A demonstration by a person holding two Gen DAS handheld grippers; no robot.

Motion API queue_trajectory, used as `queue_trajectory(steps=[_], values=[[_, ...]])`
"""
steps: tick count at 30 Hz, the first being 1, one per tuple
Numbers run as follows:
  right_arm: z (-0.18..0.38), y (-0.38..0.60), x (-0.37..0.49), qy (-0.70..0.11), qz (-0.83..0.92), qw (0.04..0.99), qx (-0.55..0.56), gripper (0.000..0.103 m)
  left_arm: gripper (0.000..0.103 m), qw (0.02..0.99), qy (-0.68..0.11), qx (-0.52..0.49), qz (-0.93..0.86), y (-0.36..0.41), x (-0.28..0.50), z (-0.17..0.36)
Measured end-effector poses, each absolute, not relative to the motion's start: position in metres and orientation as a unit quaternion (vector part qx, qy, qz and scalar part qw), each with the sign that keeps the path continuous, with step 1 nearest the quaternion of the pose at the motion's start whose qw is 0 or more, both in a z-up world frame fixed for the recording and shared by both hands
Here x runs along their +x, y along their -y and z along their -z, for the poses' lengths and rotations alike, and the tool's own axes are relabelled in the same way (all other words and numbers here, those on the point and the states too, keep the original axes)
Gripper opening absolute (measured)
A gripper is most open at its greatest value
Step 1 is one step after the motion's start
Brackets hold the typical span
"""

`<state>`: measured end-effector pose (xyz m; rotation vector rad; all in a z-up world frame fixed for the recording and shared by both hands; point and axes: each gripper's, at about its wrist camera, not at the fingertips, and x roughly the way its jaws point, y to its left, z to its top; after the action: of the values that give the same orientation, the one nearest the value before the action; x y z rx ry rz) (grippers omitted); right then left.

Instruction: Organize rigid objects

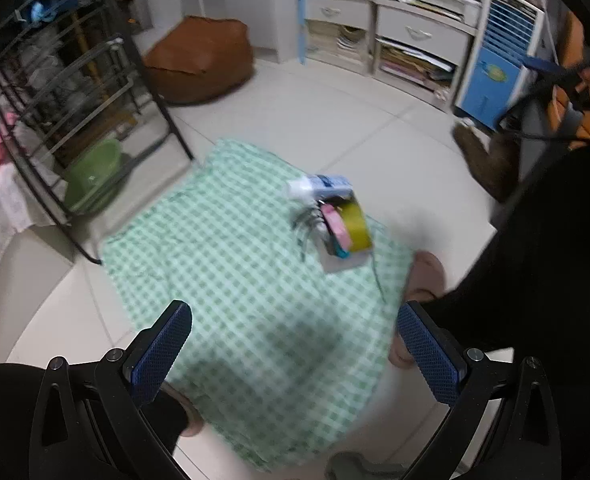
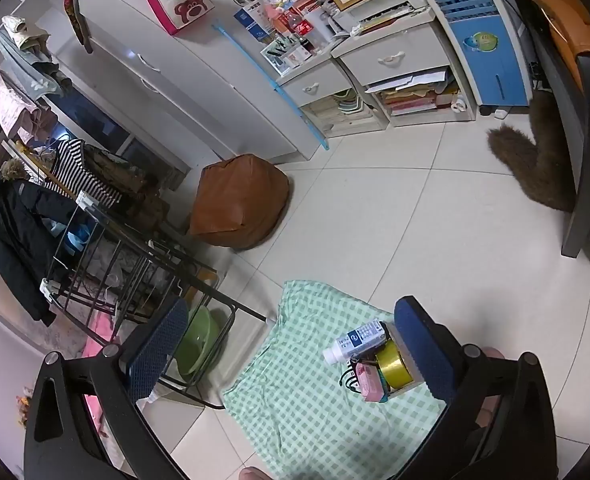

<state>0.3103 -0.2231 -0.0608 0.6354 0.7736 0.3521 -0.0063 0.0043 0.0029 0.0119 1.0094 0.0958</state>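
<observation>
A green checked cloth [image 1: 231,280] lies on the tiled floor; it also shows in the right wrist view [image 2: 315,408]. On its far right part stands a small pile: a white and blue bottle [image 1: 323,186] lying on its side, a yellow tape roll [image 1: 357,224], a pink box [image 1: 335,228] and a grey tray [image 1: 345,262] under them. The right wrist view shows the same bottle [image 2: 357,340], tape roll [image 2: 393,366] and pink box [image 2: 369,386]. My left gripper [image 1: 295,344] is open above the cloth's near part, empty. My right gripper [image 2: 295,348] is open and empty, held higher.
A black metal rack [image 1: 87,112] with a green basin [image 1: 95,172] stands left of the cloth. A brown beanbag [image 1: 199,60] sits behind. White drawers [image 1: 415,36] and a blue and white cooler [image 1: 499,60] line the back. The person's bare feet [image 1: 423,276] rest at the cloth's right edge.
</observation>
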Motion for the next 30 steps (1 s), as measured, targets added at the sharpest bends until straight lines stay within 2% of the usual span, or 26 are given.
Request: queue_trajectory(steps=[9, 15, 21, 30], values=[[0.06, 0.227, 0.314, -0.374, -0.162, 0.87, 0.278, 0.103, 0.103, 0.901, -0.414, 0.022, -0.126, -0.006, -0.021, -0.031], [0.055, 0.214, 0.311, -0.364, -0.153, 0.888, 0.235, 0.103, 0.103, 0.93, -0.327, 0.02, -0.168, -0.007, -0.011, -0.09], [0.048, 0.194, 0.308, -0.351, -0.152, 0.907, 0.175, 0.103, 0.103, 0.946, -0.242, -0.002, -0.214, -0.029, -0.006, -0.127], [0.061, 0.139, 0.314, -0.353, -0.173, 0.916, 0.082, 0.103, 0.103, 0.949, -0.173, -0.046, -0.258, -0.065, -0.001, -0.097]])
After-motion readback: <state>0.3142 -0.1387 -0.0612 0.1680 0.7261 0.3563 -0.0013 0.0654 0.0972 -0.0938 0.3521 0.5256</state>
